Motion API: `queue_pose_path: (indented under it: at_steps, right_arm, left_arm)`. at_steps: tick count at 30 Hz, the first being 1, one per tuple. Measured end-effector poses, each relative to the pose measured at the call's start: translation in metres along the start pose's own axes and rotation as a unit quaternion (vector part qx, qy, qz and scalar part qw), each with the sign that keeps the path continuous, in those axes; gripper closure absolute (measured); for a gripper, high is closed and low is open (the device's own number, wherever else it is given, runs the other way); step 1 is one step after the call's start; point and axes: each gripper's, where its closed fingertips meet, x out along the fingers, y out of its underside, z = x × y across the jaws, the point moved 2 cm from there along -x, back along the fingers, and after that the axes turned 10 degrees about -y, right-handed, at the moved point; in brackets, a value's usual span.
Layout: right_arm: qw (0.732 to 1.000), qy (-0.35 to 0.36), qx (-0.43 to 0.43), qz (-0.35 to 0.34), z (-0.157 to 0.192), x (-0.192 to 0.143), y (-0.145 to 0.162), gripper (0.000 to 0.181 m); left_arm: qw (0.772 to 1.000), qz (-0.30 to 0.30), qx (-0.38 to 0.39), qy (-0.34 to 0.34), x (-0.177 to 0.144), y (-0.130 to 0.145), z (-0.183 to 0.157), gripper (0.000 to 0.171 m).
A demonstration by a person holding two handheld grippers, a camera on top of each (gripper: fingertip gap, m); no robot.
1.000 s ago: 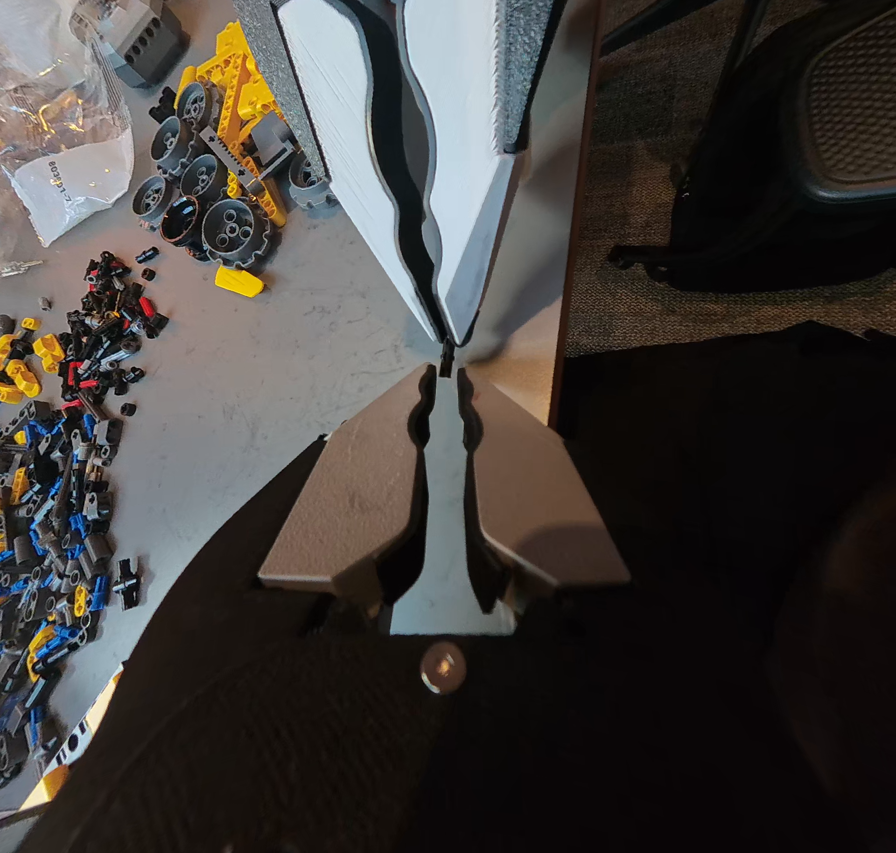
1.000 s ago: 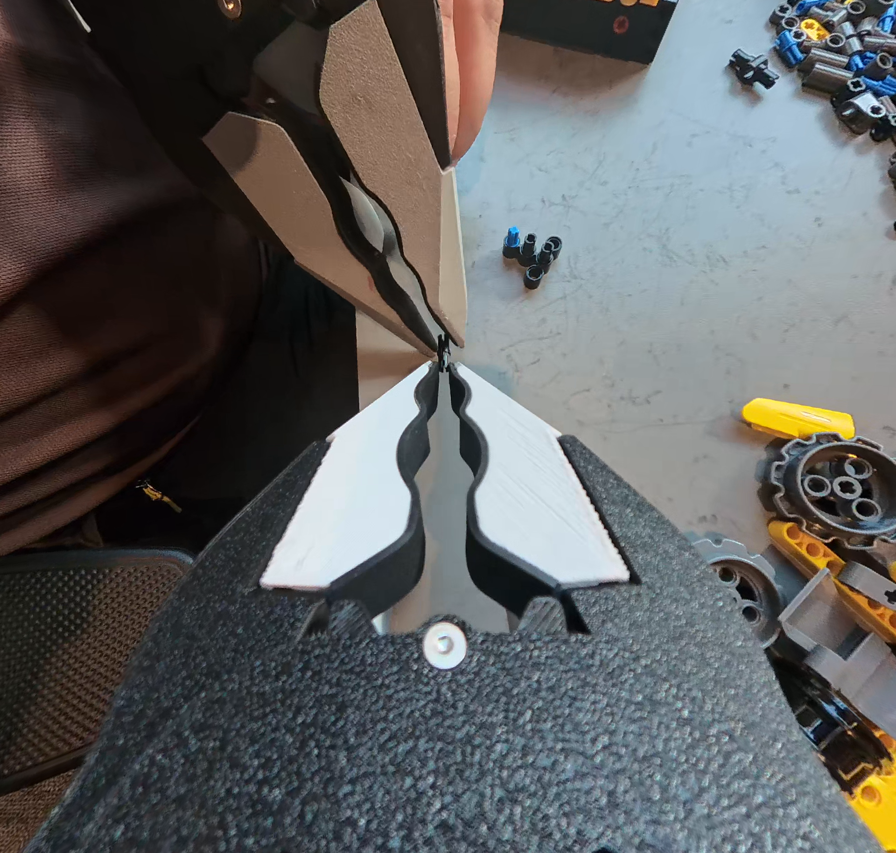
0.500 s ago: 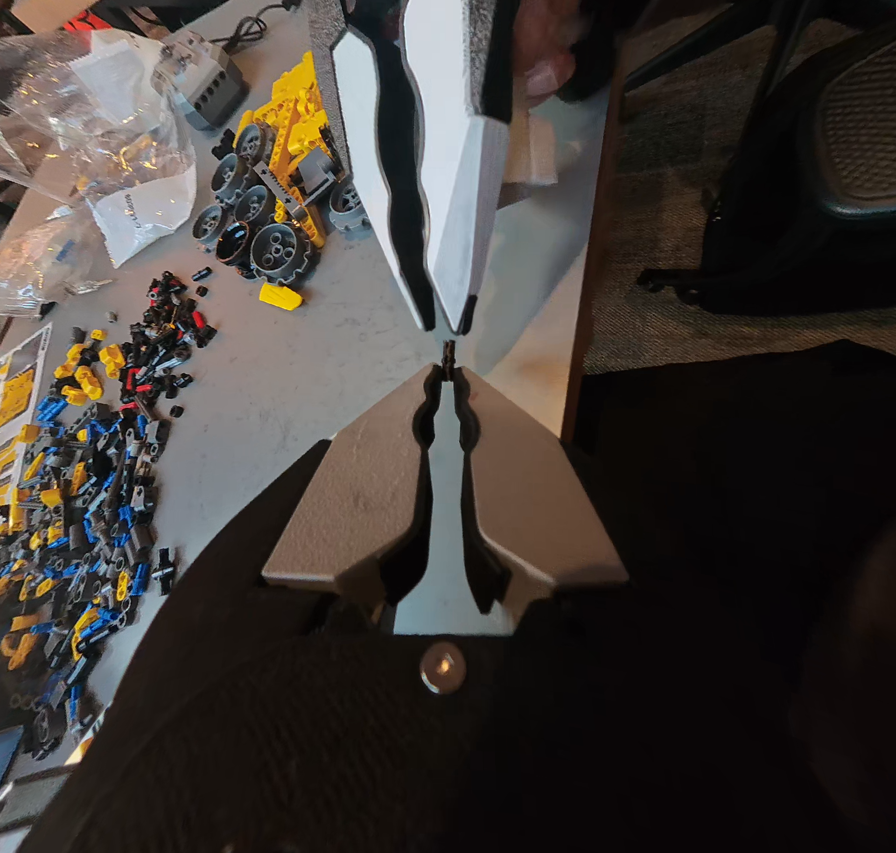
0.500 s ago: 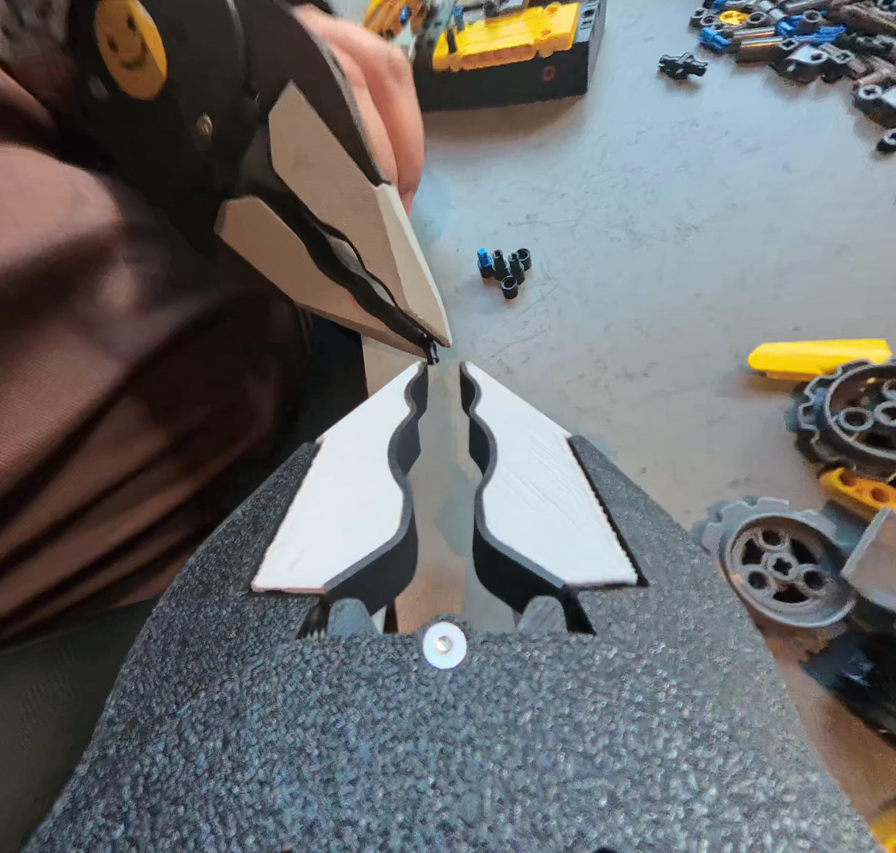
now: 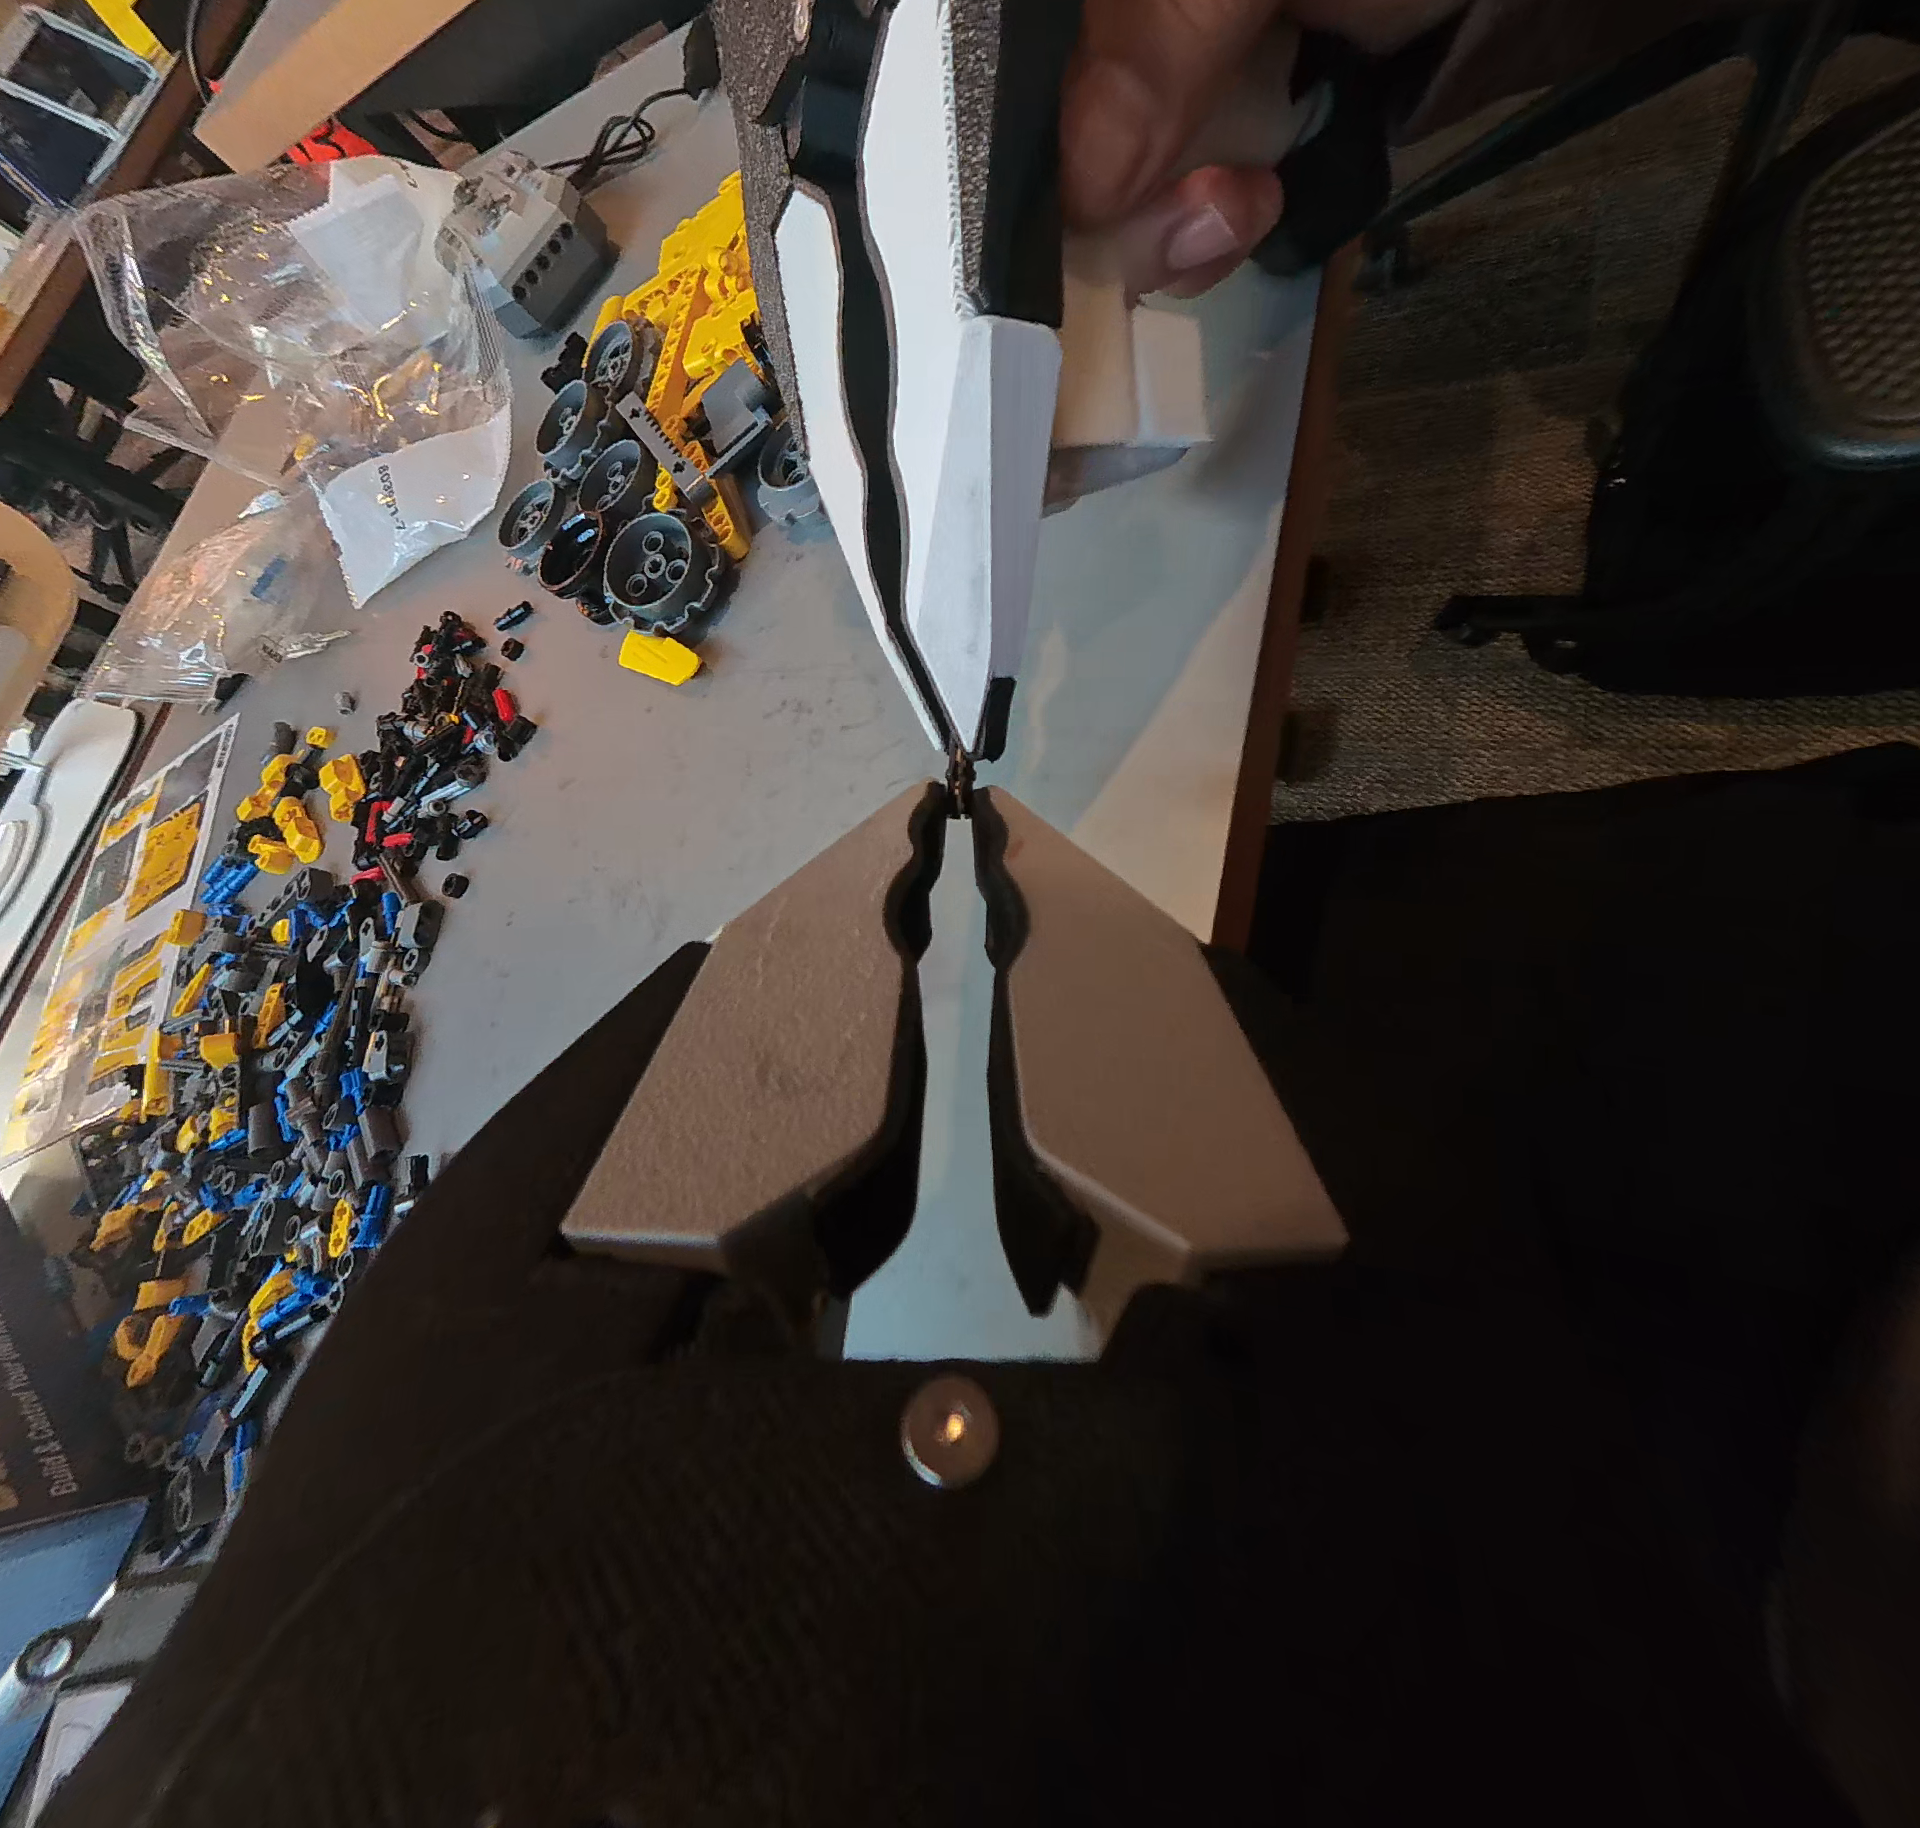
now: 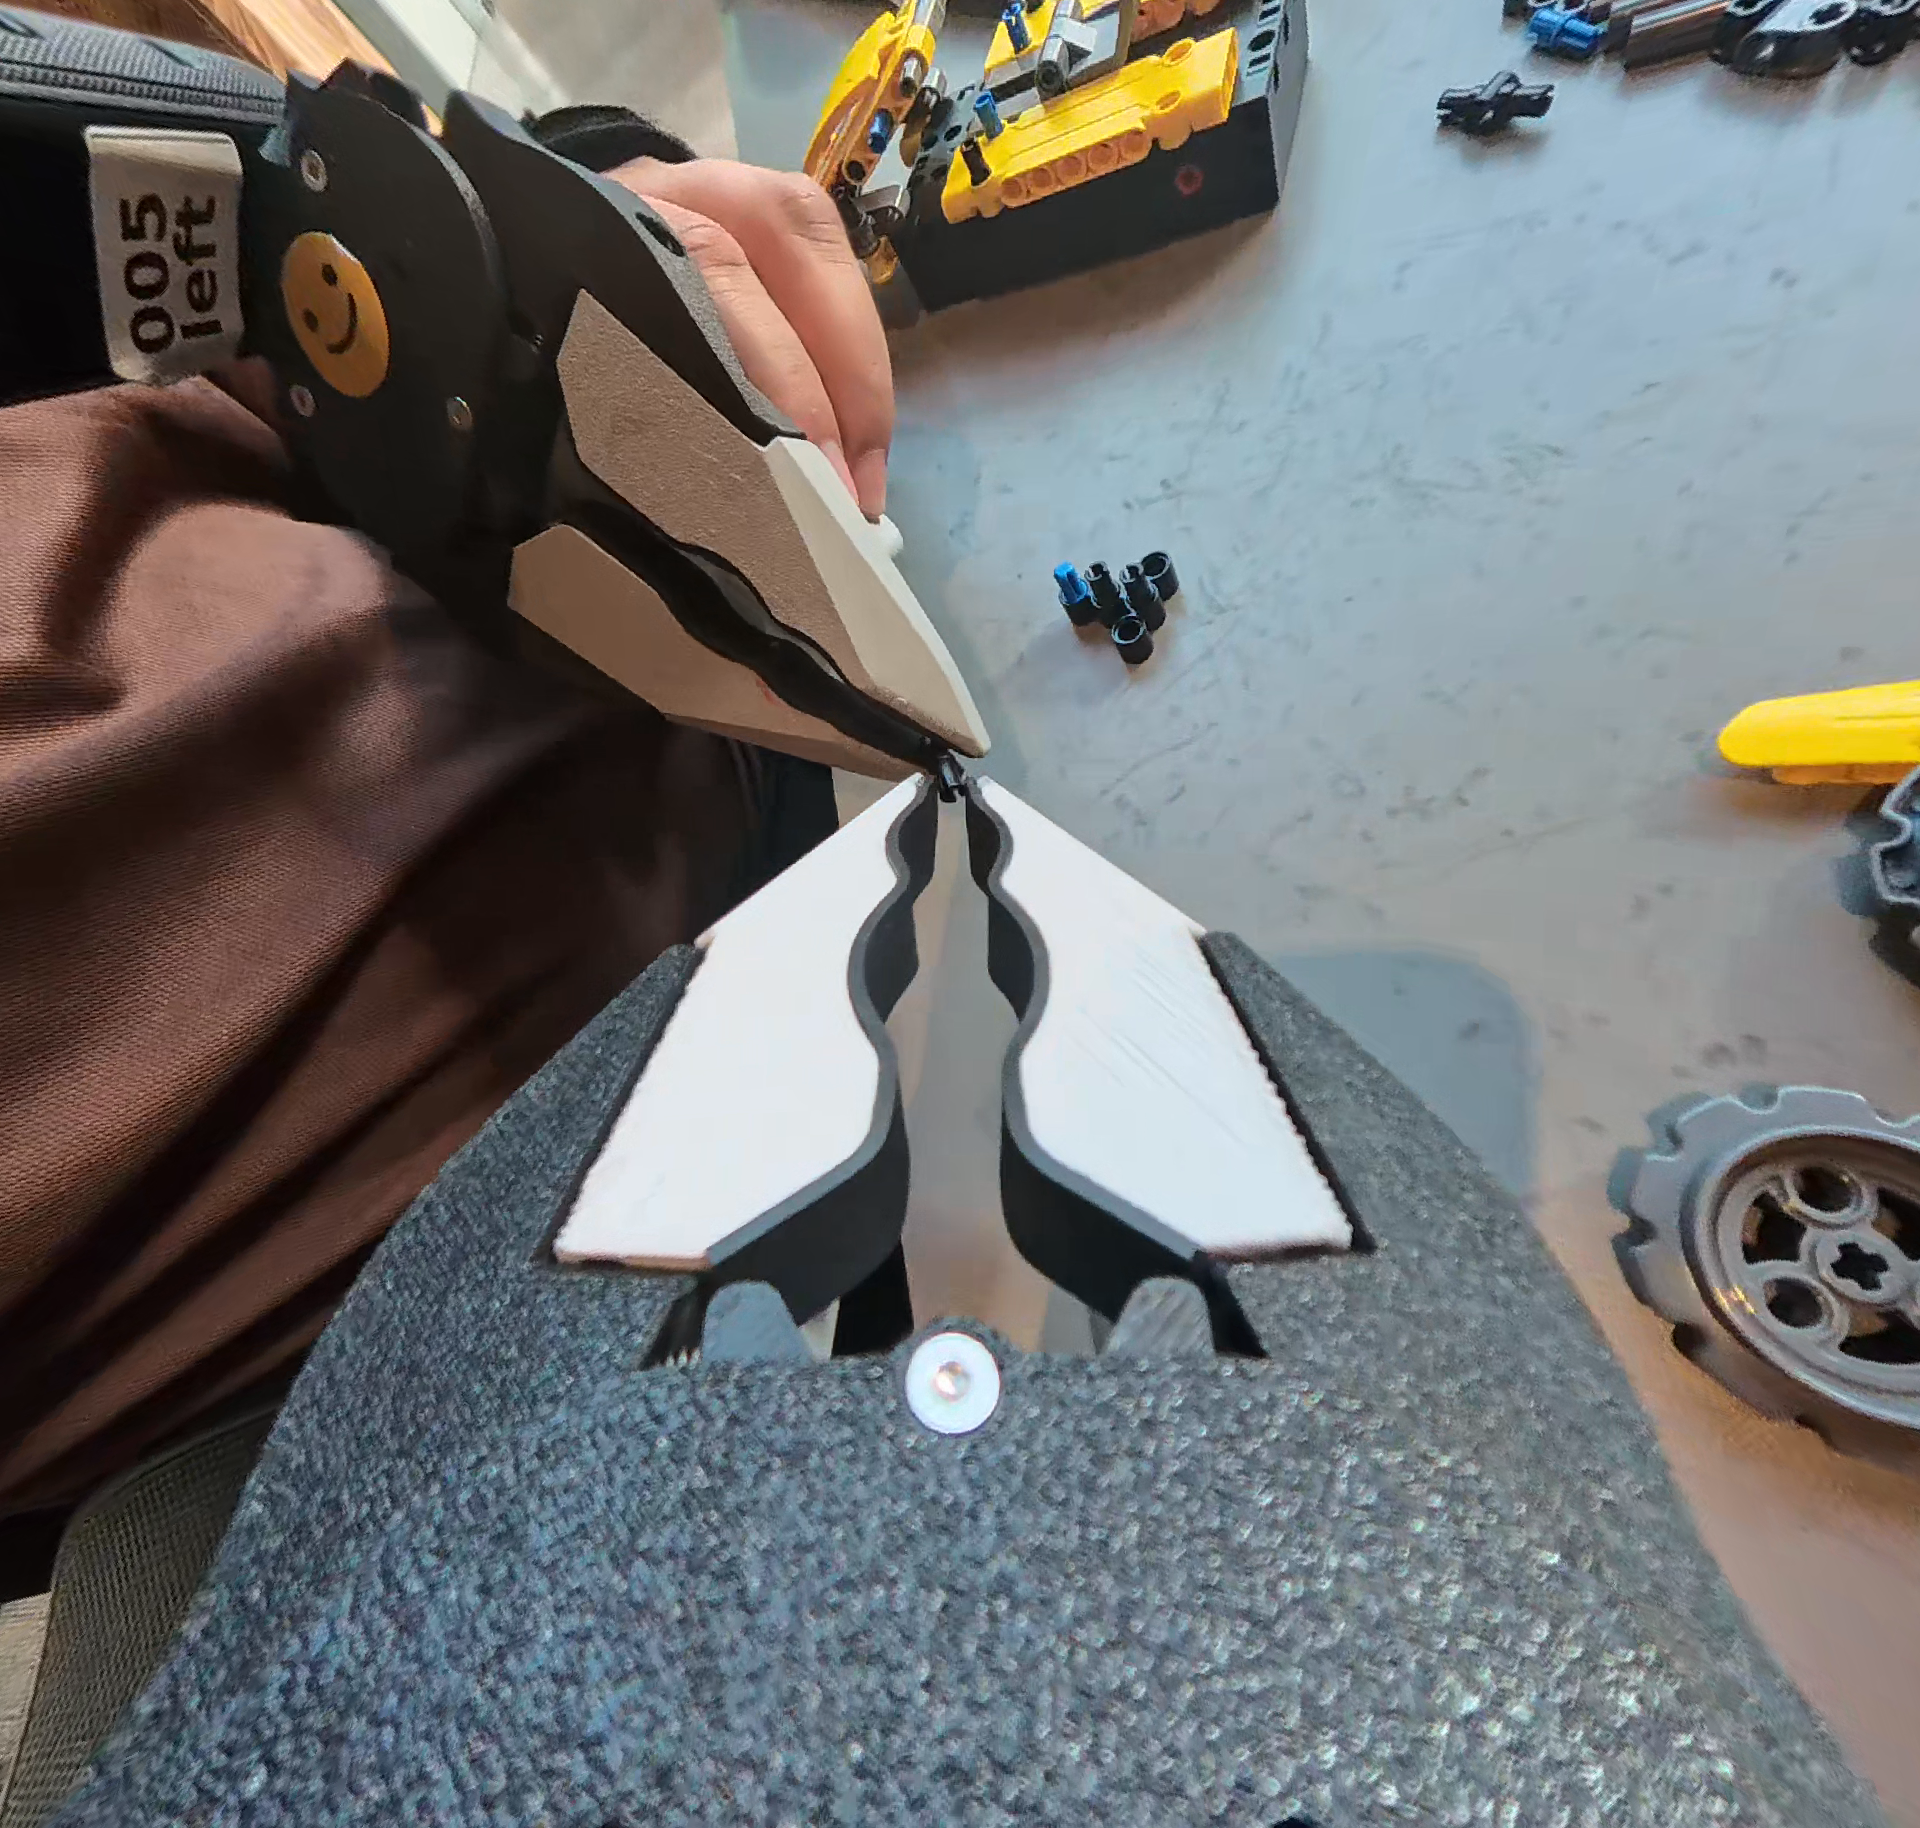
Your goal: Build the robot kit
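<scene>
Left gripper (image 5: 958, 791), grey-tan fingers on a black body, is clenched on a tiny black plastic pin (image 5: 957, 779) at its very tips, above the near edge of the grey table (image 5: 665, 822). Right gripper (image 6: 948, 786), white fingers on a speckled black body, meets it tip to tip; its tips are pinched in around the other end of the same pin (image 6: 948, 779). In the left wrist view the right gripper (image 5: 966, 739) comes down from above, with a hand (image 5: 1174, 95) on it.

On the table, well left of the tips: a loose pile of small black, blue, yellow and grey building pieces (image 5: 270, 1030), a yellow-and-grey wheeled model (image 5: 665, 448), and crumpled clear plastic bags (image 5: 301, 324), contents not legible. Right wrist view shows a small cluster of black connectors with one blue (image 6: 1117, 604) near the tips, a yellow-and-black brick assembly (image 6: 1091, 105) farther off, and a grey toothed wheel (image 6: 1808, 1259) at right.
</scene>
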Motion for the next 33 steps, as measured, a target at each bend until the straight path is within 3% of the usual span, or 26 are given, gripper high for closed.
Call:
queue_pose_path:
  at_steps: [33]
  right_arm:
    - [0.999,0.027,-0.027,0.033,-0.0001,0.0027,-0.0009,0.180]
  left_arm:
    - [1.000,0.009,-0.019,0.022,-0.0009,0.0035,0.0003,0.169]
